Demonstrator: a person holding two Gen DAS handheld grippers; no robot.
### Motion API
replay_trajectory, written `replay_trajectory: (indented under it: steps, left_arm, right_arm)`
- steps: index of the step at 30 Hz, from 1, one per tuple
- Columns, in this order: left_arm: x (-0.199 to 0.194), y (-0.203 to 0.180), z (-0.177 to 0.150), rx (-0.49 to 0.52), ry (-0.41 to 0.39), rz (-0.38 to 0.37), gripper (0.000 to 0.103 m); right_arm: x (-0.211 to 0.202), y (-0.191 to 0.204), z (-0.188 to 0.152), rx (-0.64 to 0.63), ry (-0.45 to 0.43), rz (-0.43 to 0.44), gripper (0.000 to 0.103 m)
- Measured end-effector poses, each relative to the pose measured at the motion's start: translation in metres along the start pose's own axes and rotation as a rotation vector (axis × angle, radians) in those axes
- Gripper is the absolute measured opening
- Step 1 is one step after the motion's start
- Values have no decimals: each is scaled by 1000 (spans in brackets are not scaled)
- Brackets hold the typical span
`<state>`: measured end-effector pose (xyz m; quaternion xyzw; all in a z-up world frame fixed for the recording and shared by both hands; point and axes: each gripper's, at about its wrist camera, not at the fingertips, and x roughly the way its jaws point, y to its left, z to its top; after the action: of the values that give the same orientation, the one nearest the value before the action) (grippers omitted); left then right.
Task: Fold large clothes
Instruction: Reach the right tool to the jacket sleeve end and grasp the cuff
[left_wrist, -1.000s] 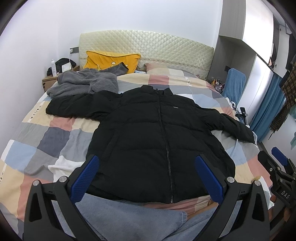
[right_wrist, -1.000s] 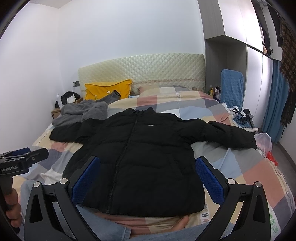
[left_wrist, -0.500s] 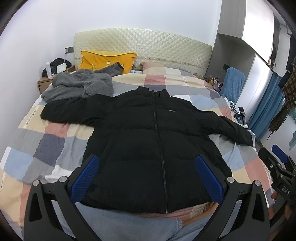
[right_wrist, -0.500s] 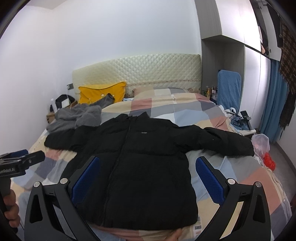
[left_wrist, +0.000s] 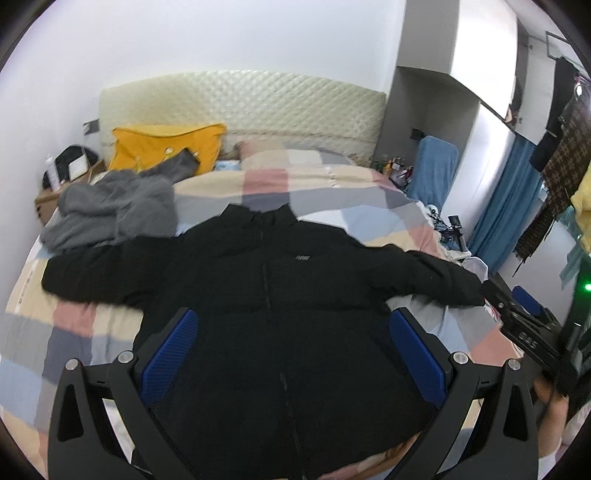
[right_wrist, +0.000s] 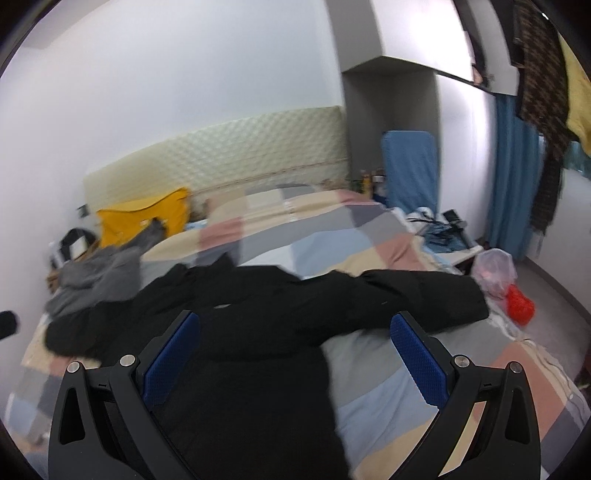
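A large black puffer jacket (left_wrist: 280, 295) lies flat and zipped on the checked bed cover, collar toward the headboard, both sleeves spread out sideways. It also shows in the right wrist view (right_wrist: 251, 332), somewhat blurred. My left gripper (left_wrist: 293, 350) is open and empty, above the jacket's lower body. My right gripper (right_wrist: 295, 354) is open and empty, above the jacket's right side, near its right sleeve (right_wrist: 424, 299). The right gripper's body shows at the right edge of the left wrist view (left_wrist: 524, 332).
A grey fleece garment (left_wrist: 110, 210) and a yellow pillow (left_wrist: 162, 147) lie near the quilted headboard (left_wrist: 240, 99). A nightstand (left_wrist: 55, 184) stands left. A blue chair (right_wrist: 406, 166), blue curtain (right_wrist: 513, 177), a red bag (right_wrist: 519, 304) and a clear bag (right_wrist: 493, 266) are right of the bed.
Both grippers have moved forward over the bed and up the jacket. The right gripper has swung toward the right sleeve. Both stay open.
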<state>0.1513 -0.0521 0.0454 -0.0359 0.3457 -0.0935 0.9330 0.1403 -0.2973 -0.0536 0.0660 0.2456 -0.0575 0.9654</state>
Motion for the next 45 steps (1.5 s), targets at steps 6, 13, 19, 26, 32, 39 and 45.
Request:
replay_trajectory:
  steps: [6, 13, 19, 26, 32, 39, 45]
  left_arm:
    - [28, -7, 19, 59, -61, -50, 103]
    - [70, 44, -2, 7, -104, -56, 103]
    - [129, 103, -39, -102, -24, -8, 103]
    - [153, 130, -66, -142, -1, 72, 103]
    - [174, 128, -78, -138, 51, 80, 103]
    - [186, 123, -87, -99, 67, 115, 103]
    - [195, 121, -84, -39, 67, 166, 103]
  right_arm:
    - [34, -24, 5, -20, -53, -68, 103]
    - [87, -54, -7, -1, -32, -82, 103]
    - [130, -87, -16, 95, 12, -136, 103]
    - [181, -129, -19, 204, 47, -175, 103]
    - [218, -173, -38, 307, 56, -225, 103]
    - [244, -251, -72, 616, 89, -208, 103]
    - [233, -306, -92, 862, -39, -186, 100]
